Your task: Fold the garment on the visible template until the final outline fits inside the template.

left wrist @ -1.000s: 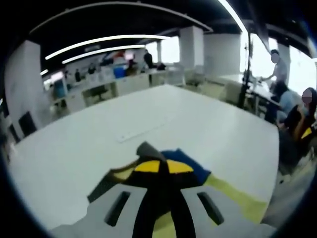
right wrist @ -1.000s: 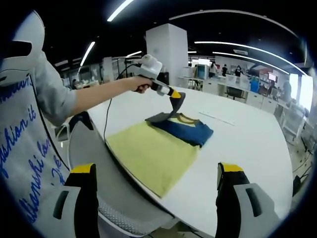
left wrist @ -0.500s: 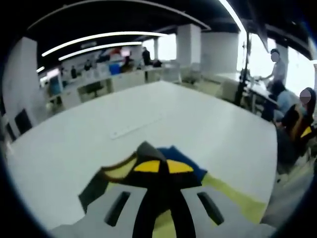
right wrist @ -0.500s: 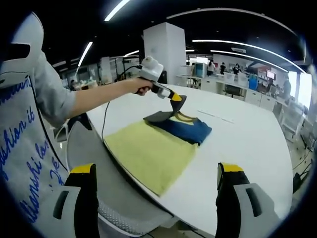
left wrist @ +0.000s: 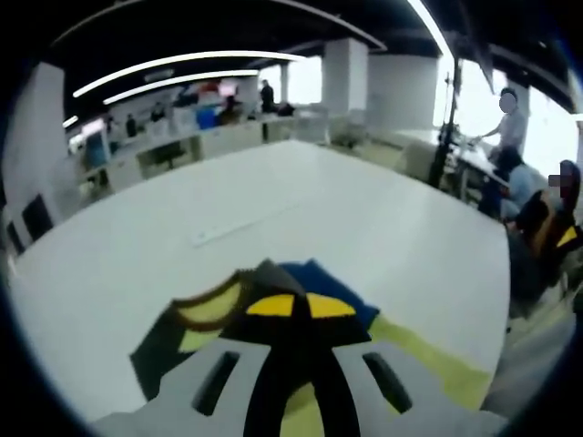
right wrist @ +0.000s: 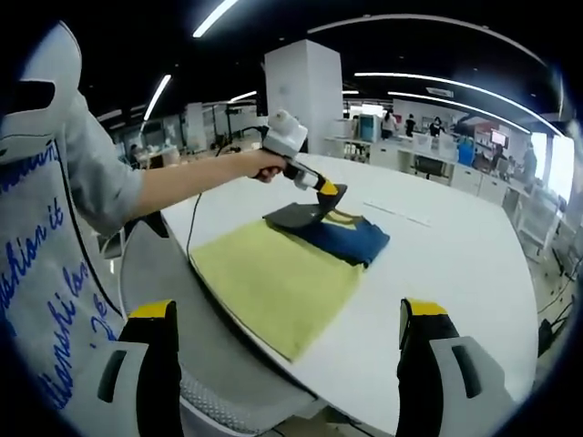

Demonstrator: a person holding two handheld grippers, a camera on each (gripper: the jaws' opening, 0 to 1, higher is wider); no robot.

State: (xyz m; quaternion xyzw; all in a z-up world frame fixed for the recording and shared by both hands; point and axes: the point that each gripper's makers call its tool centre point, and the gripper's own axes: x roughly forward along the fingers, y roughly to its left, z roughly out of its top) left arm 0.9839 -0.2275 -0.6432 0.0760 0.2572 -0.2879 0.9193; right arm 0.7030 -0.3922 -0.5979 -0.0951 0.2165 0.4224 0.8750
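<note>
On the white table (right wrist: 474, 264), the blue garment (right wrist: 351, 238) lies folded at the far end of the yellow template (right wrist: 278, 278). The left gripper (right wrist: 330, 191) has its jaws closed on a dark flap of the garment, lifted just above the fabric. The right gripper (right wrist: 287, 314) hovers well back, jaws wide apart.

One white desk (right wrist: 474, 264) carries it all. On it lie one yellow template (right wrist: 273, 278) and one dark blue garment (right wrist: 342, 237) with a yellow collar, plus one thin pale strip (left wrist: 232, 225) farther off. There are two sets of tongs: the left tongs (right wrist: 330, 189) and the right tongs (right wrist: 287, 314). One grey chair (right wrist: 173, 300) stands at the near edge.
</note>
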